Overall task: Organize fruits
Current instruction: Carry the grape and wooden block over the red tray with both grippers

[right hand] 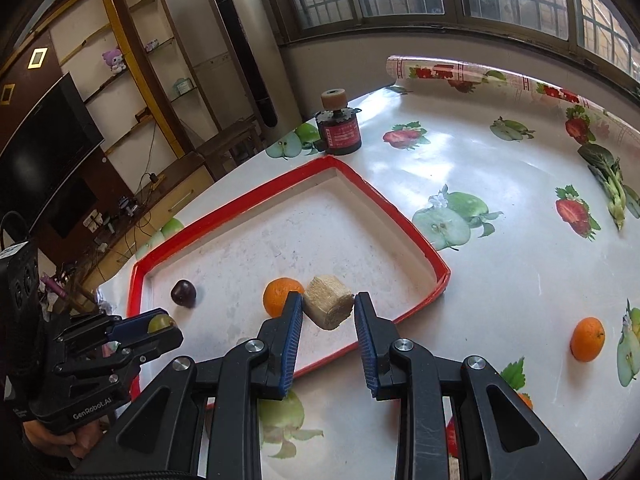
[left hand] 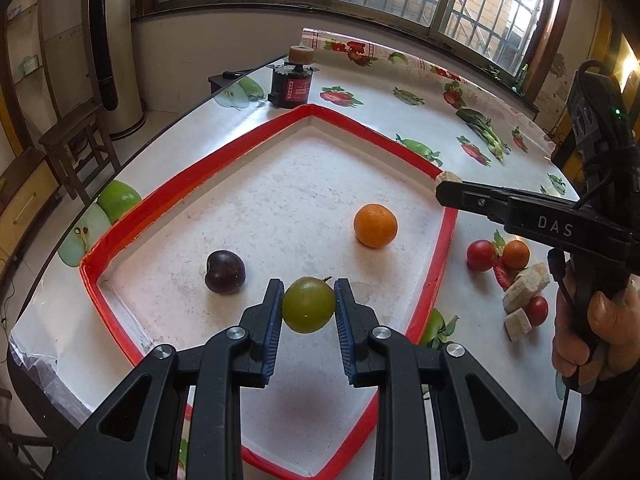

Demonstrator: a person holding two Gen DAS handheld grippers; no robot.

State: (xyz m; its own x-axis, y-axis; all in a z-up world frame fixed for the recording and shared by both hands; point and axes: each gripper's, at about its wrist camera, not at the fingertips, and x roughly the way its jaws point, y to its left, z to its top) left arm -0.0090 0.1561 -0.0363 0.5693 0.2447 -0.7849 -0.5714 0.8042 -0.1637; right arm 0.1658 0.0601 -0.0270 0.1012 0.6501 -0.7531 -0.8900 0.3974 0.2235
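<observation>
Holding my left hand-held gripper (left hand: 308, 305) low over the near part of the red-rimmed tray (left hand: 192, 184), I see its blue pads pressed against both sides of a green fruit (left hand: 308, 305), which hangs clear of the tray floor. My right hand-held gripper (right hand: 328, 308) reaches in over the tray's right rim with a tan block (right hand: 329, 301) between its pads; the left pad touches the block, but I cannot tell whether the right pad does, so I cannot say the grip is closed on it. Inside the tray a dark plum (left hand: 225, 272) lies to the left of the green fruit and an orange (left hand: 375, 225) sits further back to the right, with plenty of bare tray floor between and behind them. The left wrist view shows my right hand (left hand: 596, 332) wrapped around the handle, plus small red tomatoes (left hand: 481, 255) and more tan blocks (left hand: 527, 285) on the tabletop (left hand: 400, 92) just outside the tray's right rim. The right wrist view alone shows a second orange (right hand: 587, 338) resting on the tabletop well to the right of the tray. A dark jar with a cork-coloured top (right hand: 338, 128) stands just beyond the tray's far corner.
</observation>
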